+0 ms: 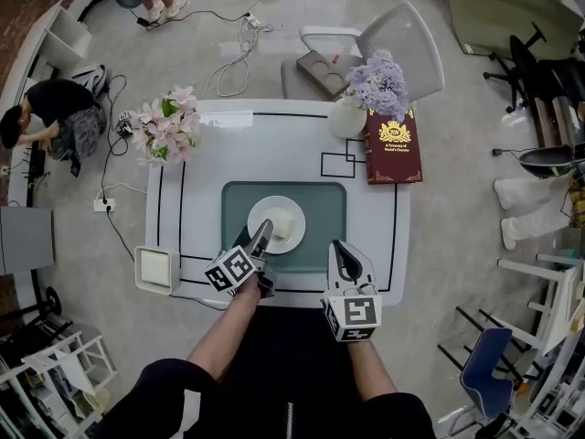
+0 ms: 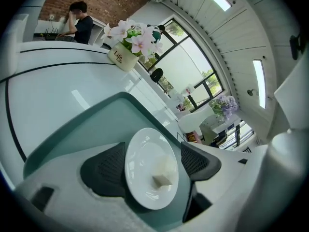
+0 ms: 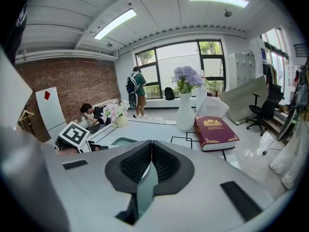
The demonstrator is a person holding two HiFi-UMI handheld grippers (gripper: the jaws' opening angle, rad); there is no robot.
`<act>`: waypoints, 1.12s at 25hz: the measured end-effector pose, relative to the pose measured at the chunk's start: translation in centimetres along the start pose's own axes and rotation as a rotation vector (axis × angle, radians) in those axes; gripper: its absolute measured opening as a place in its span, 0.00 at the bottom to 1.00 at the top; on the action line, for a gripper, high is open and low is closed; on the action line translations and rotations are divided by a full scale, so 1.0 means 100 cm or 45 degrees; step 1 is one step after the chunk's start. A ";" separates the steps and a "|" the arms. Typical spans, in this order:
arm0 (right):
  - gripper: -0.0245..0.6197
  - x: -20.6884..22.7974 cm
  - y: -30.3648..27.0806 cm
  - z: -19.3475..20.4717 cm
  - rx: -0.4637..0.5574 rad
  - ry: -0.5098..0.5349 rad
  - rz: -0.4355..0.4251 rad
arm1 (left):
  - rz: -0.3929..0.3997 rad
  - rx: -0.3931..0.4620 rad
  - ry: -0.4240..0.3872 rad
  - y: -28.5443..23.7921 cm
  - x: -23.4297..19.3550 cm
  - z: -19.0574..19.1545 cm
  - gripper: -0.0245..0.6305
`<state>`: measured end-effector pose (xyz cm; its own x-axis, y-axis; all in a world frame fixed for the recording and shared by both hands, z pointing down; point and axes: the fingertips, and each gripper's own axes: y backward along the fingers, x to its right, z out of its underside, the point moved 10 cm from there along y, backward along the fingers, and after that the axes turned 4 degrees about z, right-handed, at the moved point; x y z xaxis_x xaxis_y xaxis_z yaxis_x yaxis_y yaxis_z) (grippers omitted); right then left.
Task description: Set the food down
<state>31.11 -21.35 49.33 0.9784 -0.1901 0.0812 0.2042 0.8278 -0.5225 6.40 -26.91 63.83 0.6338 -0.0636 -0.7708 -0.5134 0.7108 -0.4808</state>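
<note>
A round white plate (image 1: 277, 224) rests on the teal mat (image 1: 238, 199) near the table's front edge, with a pale cube of food (image 1: 285, 220) on it. In the left gripper view the plate (image 2: 145, 163) and the food (image 2: 163, 179) lie between the jaws. My left gripper (image 1: 260, 237) is at the plate's front-left rim and stands open (image 2: 153, 150), its pads wide on either side of the plate. My right gripper (image 1: 345, 256) hovers over the table's front edge to the right of the plate, shut with nothing in it (image 3: 150, 145).
On the white table (image 1: 201, 154) are pink flowers (image 1: 164, 122) at the back left, purple flowers in a white vase (image 1: 377, 85) and a red book (image 1: 394, 144) at the back right. A small square dish (image 1: 155, 268) is at the front-left corner. A chair (image 1: 402, 39) stands behind; a person (image 1: 50, 108) crouches far left.
</note>
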 end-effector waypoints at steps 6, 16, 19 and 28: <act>0.05 -0.005 0.003 -0.001 0.005 0.000 -0.003 | -0.025 0.020 -0.038 0.007 -0.003 -0.004 0.59; 0.05 -0.039 0.019 0.002 0.038 0.021 0.001 | 0.138 0.113 -0.064 0.043 0.007 -0.020 0.58; 0.05 -0.059 0.027 0.003 0.047 0.028 -0.008 | 0.269 0.120 -0.113 0.064 0.013 -0.027 0.40; 0.05 -0.132 0.060 0.007 0.140 0.035 -0.058 | 0.277 0.194 -0.693 0.169 0.034 -0.035 0.04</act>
<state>19.44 -13.52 45.68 0.9670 -0.2422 0.0789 0.2525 0.8707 -0.4221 -2.14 -17.54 51.66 0.7493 0.4333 -0.5008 -0.6013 0.7621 -0.2403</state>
